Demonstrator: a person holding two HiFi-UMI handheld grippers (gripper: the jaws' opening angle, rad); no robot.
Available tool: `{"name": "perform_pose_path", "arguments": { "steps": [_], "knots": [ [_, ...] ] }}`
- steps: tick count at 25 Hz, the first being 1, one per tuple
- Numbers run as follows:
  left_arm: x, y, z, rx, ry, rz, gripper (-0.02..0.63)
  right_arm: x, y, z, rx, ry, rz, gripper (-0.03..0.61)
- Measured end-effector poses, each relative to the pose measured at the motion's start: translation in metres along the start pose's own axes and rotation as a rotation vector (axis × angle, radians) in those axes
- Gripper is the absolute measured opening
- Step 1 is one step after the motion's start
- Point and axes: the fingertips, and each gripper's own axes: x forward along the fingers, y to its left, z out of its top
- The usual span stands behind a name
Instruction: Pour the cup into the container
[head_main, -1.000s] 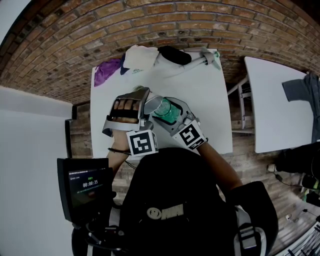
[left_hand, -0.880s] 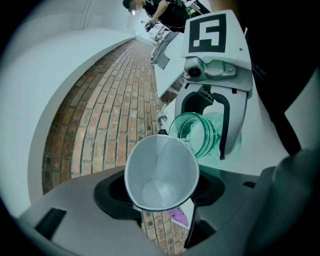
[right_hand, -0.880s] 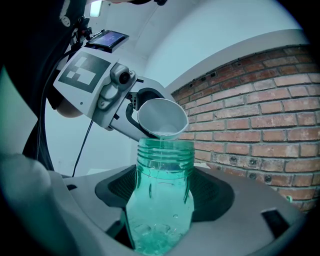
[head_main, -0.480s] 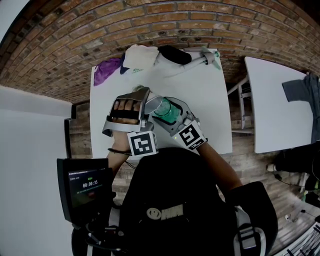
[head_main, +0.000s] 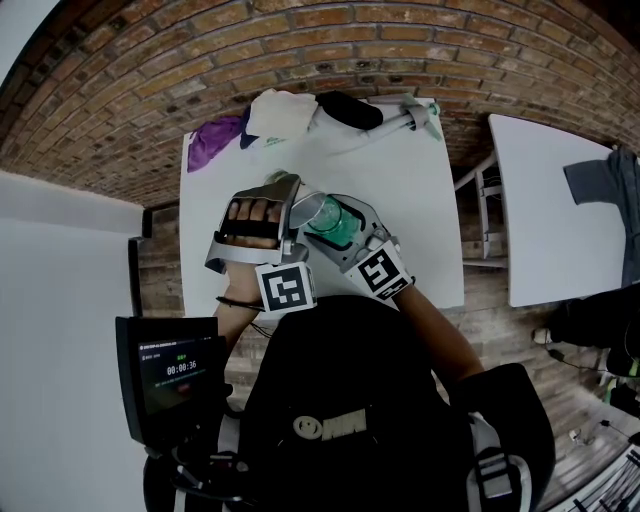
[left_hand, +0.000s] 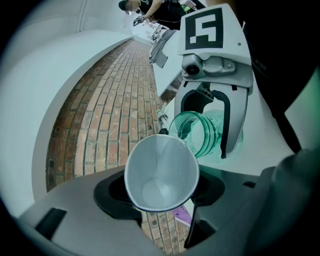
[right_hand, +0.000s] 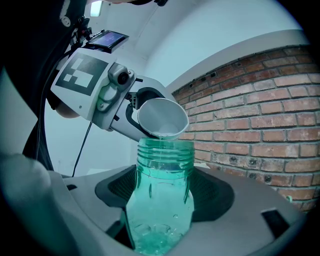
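My left gripper (left_hand: 160, 197) is shut on a white paper cup (left_hand: 161, 172), which is tipped so its lip hangs over the mouth of a green see-through jar (left_hand: 197, 135). The cup's inside looks almost empty. My right gripper (right_hand: 164, 207) is shut on the jar (right_hand: 162, 200) and holds it upright; a little liquid lies at its bottom. In the right gripper view the cup (right_hand: 162, 119) touches the jar's rim, with the left gripper (right_hand: 112, 97) behind it. In the head view the jar (head_main: 338, 226) sits between both grippers above the white table (head_main: 410, 200).
At the table's far edge lie a purple cloth (head_main: 212, 140), a white cloth (head_main: 280, 112), a black item (head_main: 350, 108) and a white-green tool (head_main: 415, 115). A second white table (head_main: 550, 210) stands to the right. A screen with a timer (head_main: 165, 372) hangs at lower left. The floor is brick.
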Motion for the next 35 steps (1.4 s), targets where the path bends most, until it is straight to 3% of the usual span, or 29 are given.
{"name": "perform_pose_path", "arguments": {
  "steps": [35],
  "knots": [
    [0.0005,0.0001,-0.0003,-0.008,-0.001,-0.003,0.285,-0.0001,-0.0004,0.0007,0.001,0.001,-0.003,0.328]
  ]
}}
